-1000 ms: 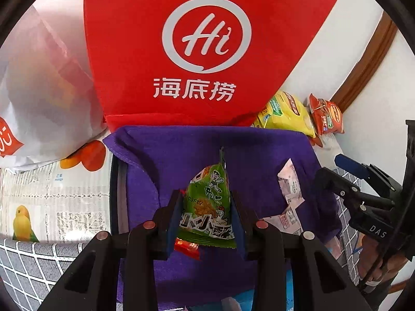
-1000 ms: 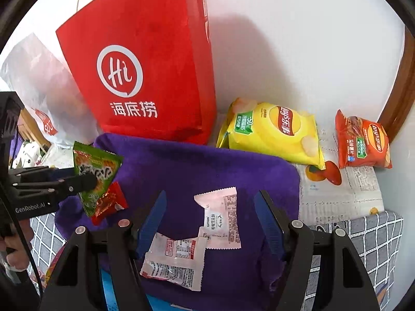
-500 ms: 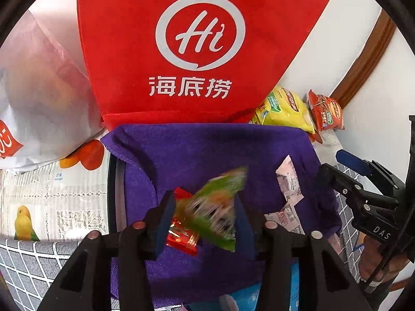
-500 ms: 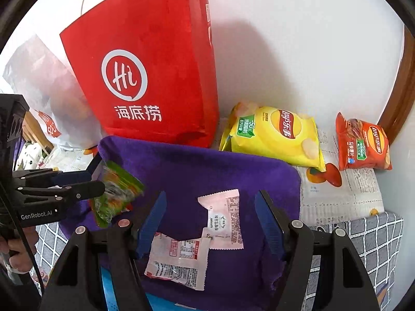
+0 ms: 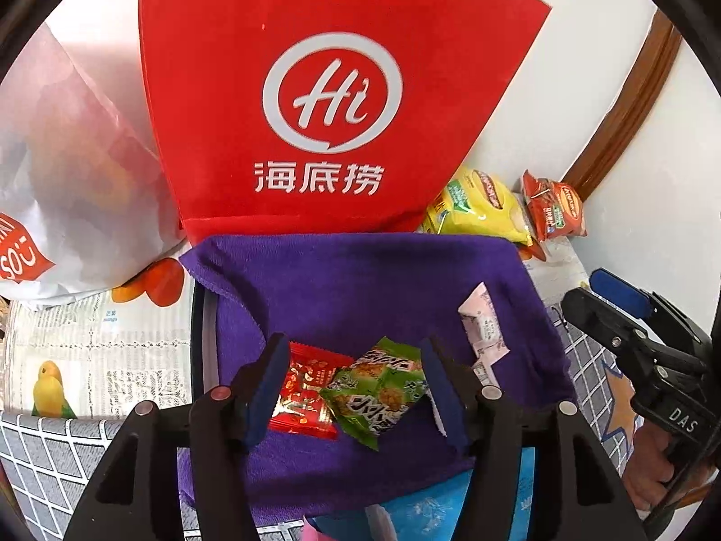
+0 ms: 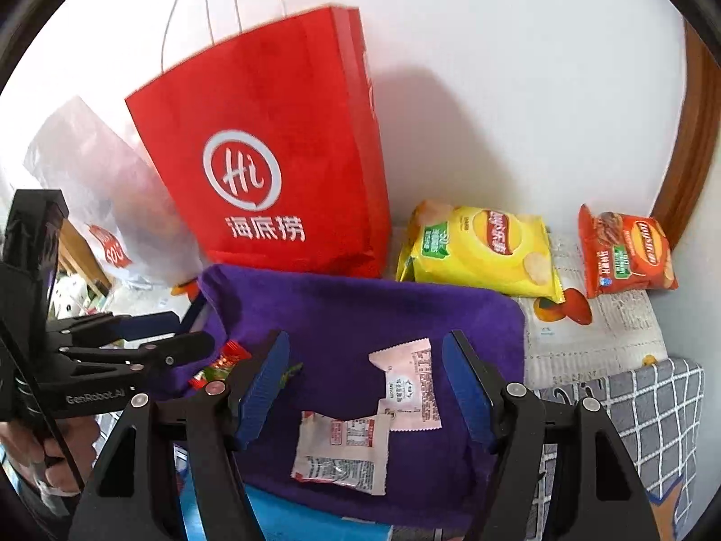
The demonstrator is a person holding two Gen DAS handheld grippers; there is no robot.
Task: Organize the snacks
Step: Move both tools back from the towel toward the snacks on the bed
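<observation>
A: How is the left claw (image 5: 351, 387) being held?

B: Its jaws are being kept spread, nothing gripped. The green snack packet (image 5: 378, 394) is lying between them on the purple towel (image 5: 360, 279), overlapping the red snack packet (image 5: 306, 399) toward the left finger; small snacks are apparently being gathered there.

A: And the right claw (image 6: 365, 387)?

B: It is also being held open and empty. Two pale sachets (image 6: 374, 419) are lying between and just ahead of its fingers, probably being lined up for the next pick.

A: The surroundings?

B: Beyond both claws, a red paper bag (image 6: 279, 171) is being leaned against a white wall. Ahead and to the right of the right claw, a yellow chip bag (image 6: 482, 248) and an orange chip bag (image 6: 626, 252) are resting on the newspaper-covered worktop (image 6: 586, 329).
</observation>
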